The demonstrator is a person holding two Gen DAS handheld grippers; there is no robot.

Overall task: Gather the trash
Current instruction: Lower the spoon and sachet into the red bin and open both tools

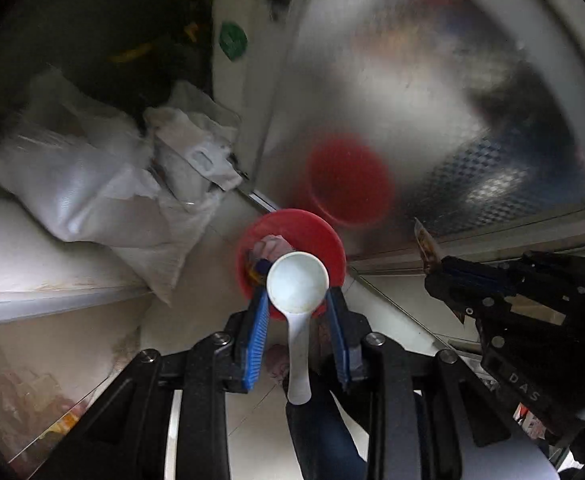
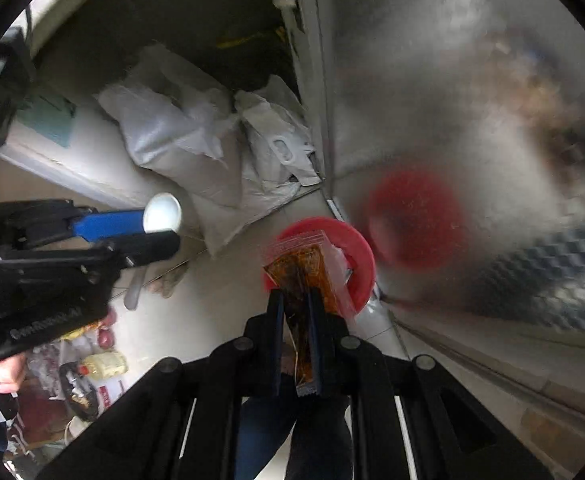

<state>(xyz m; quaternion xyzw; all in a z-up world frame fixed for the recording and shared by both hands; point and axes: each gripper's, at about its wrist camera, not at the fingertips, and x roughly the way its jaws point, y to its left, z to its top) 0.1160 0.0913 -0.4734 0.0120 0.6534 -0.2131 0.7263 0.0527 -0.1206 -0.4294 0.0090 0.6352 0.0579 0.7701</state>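
The left gripper (image 1: 297, 300) pinches a white plastic spoon (image 1: 297, 280) by its stiff handle; the right gripper (image 2: 295, 304) clamps a limp, crinkly sauce packet (image 2: 304, 276). Both hang above the red bin (image 1: 324, 236) and look light, the packet likely slippery.

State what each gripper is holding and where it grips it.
The left gripper holds a white plastic spoon at the neck, just below its bowl. The right gripper pinches an orange sauce packet by its lower half.
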